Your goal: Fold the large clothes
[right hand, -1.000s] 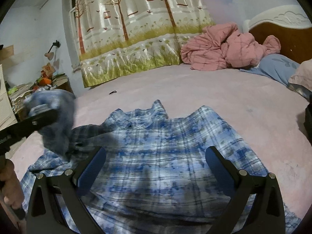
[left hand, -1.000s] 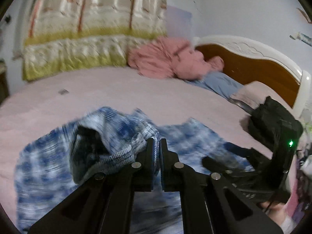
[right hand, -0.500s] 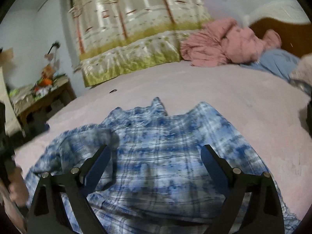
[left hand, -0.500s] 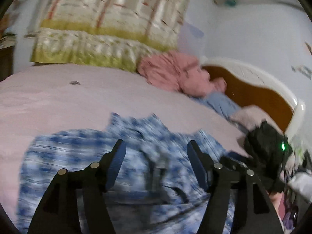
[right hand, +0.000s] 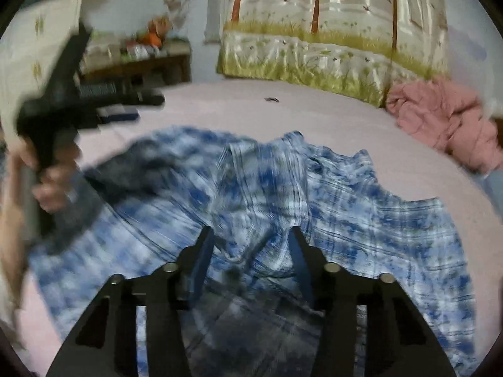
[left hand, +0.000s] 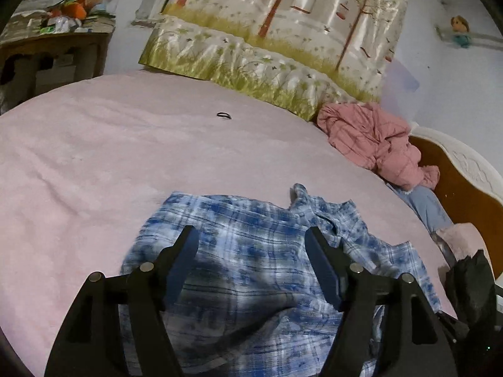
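Blue plaid shirt [left hand: 251,251] lies rumpled on the pink bed [left hand: 94,163].
My left gripper [left hand: 251,248] hovers spread above it; my right gripper [right hand: 251,242], closing, straddles a raised fold.

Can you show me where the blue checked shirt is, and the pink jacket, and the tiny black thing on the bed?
blue checked shirt [left hand: 251,251]: left wrist view, middle of its flat body.
pink jacket [left hand: 374,138]: left wrist view, crumpled middle.
tiny black thing [left hand: 223,115]: left wrist view, its middle.

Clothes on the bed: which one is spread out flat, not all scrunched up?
The blue plaid shirt, lying spread out right under the grippers. The pink jacket sits bunched in a heap by the headboard.
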A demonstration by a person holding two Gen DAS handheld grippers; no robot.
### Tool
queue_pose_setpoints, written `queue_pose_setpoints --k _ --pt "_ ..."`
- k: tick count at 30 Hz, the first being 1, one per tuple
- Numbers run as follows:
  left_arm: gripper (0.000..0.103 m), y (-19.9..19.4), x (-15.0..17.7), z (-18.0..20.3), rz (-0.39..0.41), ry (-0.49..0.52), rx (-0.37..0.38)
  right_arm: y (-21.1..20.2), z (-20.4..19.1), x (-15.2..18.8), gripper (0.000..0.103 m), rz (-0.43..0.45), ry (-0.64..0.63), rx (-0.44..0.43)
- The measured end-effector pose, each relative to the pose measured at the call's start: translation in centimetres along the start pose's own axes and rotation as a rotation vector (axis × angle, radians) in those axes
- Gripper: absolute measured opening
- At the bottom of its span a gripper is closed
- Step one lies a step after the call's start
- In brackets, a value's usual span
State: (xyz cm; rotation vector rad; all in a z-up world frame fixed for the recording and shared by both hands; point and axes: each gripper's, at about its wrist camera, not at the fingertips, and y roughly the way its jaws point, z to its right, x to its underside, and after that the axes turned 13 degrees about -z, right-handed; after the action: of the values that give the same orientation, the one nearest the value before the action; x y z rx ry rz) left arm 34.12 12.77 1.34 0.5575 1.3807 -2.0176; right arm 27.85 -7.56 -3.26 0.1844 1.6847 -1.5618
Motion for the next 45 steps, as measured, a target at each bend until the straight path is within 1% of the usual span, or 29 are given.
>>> queue_pose_setpoints --k 1,2,3,5,7,9,12,14,17,20,24,25,27,28,29,32,33,34,35,36,37,38,39,40,41,42,43,44,45 --pt "0.068 0.0 0.1 0.5 -0.001 0.013 0.0 0.5 -0.1 0.0 0.042 -0.021 0.005 0.028" --pt "0.068 0.1 0.2 0.8 -0.002 0.032 -0.003 0.8 0.0 -0.1 0.031 -0.033 0.016 0.049" --pt "0.068 0.2 0.4 1.4 -0.001 0.059 -0.016 0.9 0.4 0.0 0.027 -0.034 0.034 0.056" --pt "0.068 0.6 0.7 2.4 -0.005 0.103 -0.067 0.5 1.8 0.3 0.014 -0.015 0.099 0.045" --pt "0.068 1.1 1.1 3.2 -0.015 0.129 -0.092 0.0 3.6 0.7 0.007 -0.006 0.156 0.078" --pt "0.068 1.8 1.3 3.6 -0.037 0.14 -0.094 -0.1 5.8 1.2 0.006 -0.007 0.225 0.115" --pt "0.068 2.4 1.5 4.1 -0.052 0.161 -0.117 -0.5 9.3 2.2 0.006 -0.004 0.335 0.098" --pt "0.068 2.6 1.5 4.3 -0.051 0.17 -0.14 -0.9 11.2 2.9 0.006 0.0 0.406 0.114" --pt "0.068 2.5 1.6 4.4 -0.047 0.176 -0.153 -1.1 13.8 3.8 0.006 -0.008 0.491 0.122" --pt "0.068 2.5 1.5 4.1 -0.048 0.167 -0.161 -1.1 15.5 4.6 0.006 -0.007 0.562 0.074" --pt "0.068 2.7 1.2 3.6 -0.056 0.146 -0.154 -1.4 15.7 5.0 0.007 0.041 0.548 -0.061" --pt "0.068 2.6 1.2 3.5 -0.056 0.141 -0.15 -1.3 15.5 4.8 0.011 0.047 0.543 -0.085" --pt "0.069 2.5 1.1 3.4 -0.054 0.134 -0.145 -0.7 15.0 4.2 0.036 0.046 0.539 -0.107" --pt "0.069 2.5 1.1 3.4 -0.053 0.131 -0.144 -0.3 15.0 3.9 0.061 0.045 0.55 -0.113" --pt "0.069 2.4 1.0 3.3 -0.052 0.128 -0.142 0.1 15.0 3.7 0.069 0.045 0.563 -0.119" --pt "0.069 2.4 1.0 3.2 -0.054 0.126 -0.141 2.1 15.4 2.7 0.068 -0.014 0.577 -0.166" --pt "0.069 2.5 1.0 3.2 -0.057 0.126 -0.143 2.9 15.4 2.5 0.066 -0.044 0.583 -0.177" --pt "0.069 2.5 1.0 3.2 -0.06 0.126 -0.147 3.8 15.2 2.5 0.05 -0.083 0.583 -0.188" --pt "0.069 2.6 1.0 3.2 -0.063 0.127 -0.152 4.4 15.1 2.6 0.025 -0.105 0.576 -0.207" --pt "0.069 2.6 1.0 3.2 -0.065 0.127 -0.158 4.5 14.9 2.7 0.016 -0.105 0.571 -0.22" --pt "0.069 2.6 1.0 3.3 -0.062 0.131 -0.172 4.1 14.8 2.6 0.011 -0.07 0.568 -0.214" --pt "0.069 2.5 1.1 3.4 -0.054 0.138 -0.188 3.1 14.8 2.6 0.005 -0.008 0.565 -0.165" --pt "0.069 2.3 1.1 3.6 -0.04 0.148 -0.204 1.9 14.7 2.5 0.005 0.052 0.546 -0.103" --pt "0.069 2.1 1.1 3.7 -0.03 0.156 -0.208 0.8 14.6 2.3 0.004 0.101 0.529 -0.053" --pt "0.07 2.0 1.1 3.7 -0.026 0.155 -0.206 -0.5 14.4 2.2 0.004 0.16 0.506 0.018" --pt "0.072 2.0 1.0 3.6 -0.027 0.15 -0.204 -1.3 14.3 2.2 0.003 0.187 0.491 0.085" --pt "0.072 2.0 1.0 3.4 -0.033 0.141 -0.208 -1.7 14.3 2.0 0.003 0.192 0.481 0.128" --pt "0.072 2.3 0.9 3.2 -0.043 0.132 -0.221 -1.6 14.4 1.8 0.003 0.173 0.469 0.183" --pt "0.072 2.8 0.8 2.9 -0.068 0.119 -0.252 -1.2 14.8 1.7 0.003 0.141 0.477 0.192"
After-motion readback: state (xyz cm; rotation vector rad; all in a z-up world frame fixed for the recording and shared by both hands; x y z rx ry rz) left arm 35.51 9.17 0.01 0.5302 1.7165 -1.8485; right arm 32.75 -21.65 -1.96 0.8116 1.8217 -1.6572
